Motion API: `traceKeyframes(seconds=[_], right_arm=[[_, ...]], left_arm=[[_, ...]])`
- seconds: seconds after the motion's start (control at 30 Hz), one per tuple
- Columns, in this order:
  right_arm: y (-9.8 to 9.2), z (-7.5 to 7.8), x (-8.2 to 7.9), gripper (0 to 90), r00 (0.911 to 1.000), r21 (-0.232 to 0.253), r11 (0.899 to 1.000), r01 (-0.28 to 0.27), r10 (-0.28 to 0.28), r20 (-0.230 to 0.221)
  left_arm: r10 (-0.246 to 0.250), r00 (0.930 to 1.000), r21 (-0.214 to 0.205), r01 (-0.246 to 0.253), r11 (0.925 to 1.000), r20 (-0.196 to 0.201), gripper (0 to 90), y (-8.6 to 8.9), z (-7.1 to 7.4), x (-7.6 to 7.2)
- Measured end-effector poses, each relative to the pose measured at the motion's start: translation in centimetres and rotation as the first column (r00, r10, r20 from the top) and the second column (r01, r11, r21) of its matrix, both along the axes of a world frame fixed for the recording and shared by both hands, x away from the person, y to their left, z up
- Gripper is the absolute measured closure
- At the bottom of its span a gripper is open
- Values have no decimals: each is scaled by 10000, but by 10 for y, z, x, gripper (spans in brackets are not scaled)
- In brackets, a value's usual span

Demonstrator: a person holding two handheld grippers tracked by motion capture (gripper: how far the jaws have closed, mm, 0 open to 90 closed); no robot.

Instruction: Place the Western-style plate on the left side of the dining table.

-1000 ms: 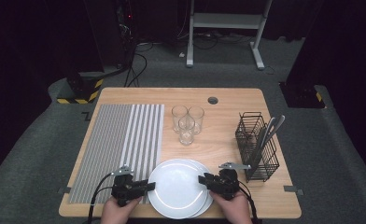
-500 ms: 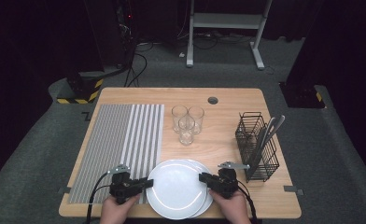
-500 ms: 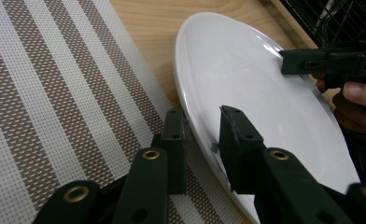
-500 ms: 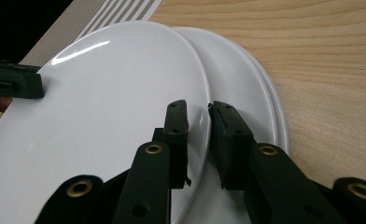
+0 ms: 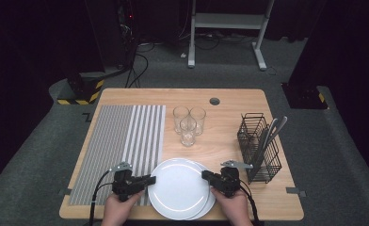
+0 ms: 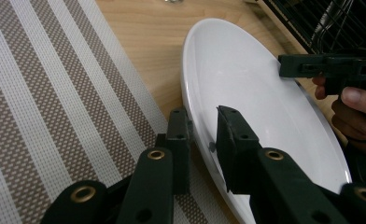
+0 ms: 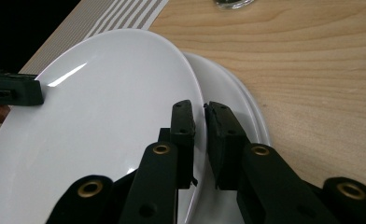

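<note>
At the tabletop's (image 5: 229, 101) near edge | our left claw (image 5: 150, 180) and right claw (image 5: 204, 175) have just been closing, now pinching the top plate's (image 5: 178, 187) opposite rims | lift looks next

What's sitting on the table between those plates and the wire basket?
Only the right gripper and the hand holding it, jaws clamped on the top plate; past them, bare wood up to the basket, in the high view.
</note>
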State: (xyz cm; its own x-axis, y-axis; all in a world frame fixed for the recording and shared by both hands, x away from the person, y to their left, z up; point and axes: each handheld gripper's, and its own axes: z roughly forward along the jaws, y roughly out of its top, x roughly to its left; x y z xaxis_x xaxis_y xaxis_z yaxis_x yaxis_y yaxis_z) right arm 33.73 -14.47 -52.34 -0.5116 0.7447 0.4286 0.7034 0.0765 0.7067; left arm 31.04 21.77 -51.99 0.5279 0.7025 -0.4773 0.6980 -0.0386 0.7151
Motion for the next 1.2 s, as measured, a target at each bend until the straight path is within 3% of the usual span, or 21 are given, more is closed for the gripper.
traceKeyframes(seconds=[0.63, 0.83, 1.0, 1.2], right_arm=[[-5, 9, 10, 821, 9963, 184, 9974, 694, -703, 497], [-3, 15, 16, 820, 9925, 9, 9954, 959, -957, 754], [3, 17, 24, 814, 9872, -471, 9931, 1078, -1013, 1229], [5, 12, 30, 807, 9875, -728, 9905, 1163, -1075, 1156]], left_arm=[[69, 9996, -249, -62, 9997, 276, 781, -7, 1, 25], [356, 9989, -493, -341, 9982, 300, 781, -8, -3, 34], [485, 9981, -594, -461, 9972, 388, 780, -9, -6, 38], [521, 9975, -524, -496, 9974, 482, 766, -11, -10, 41]])
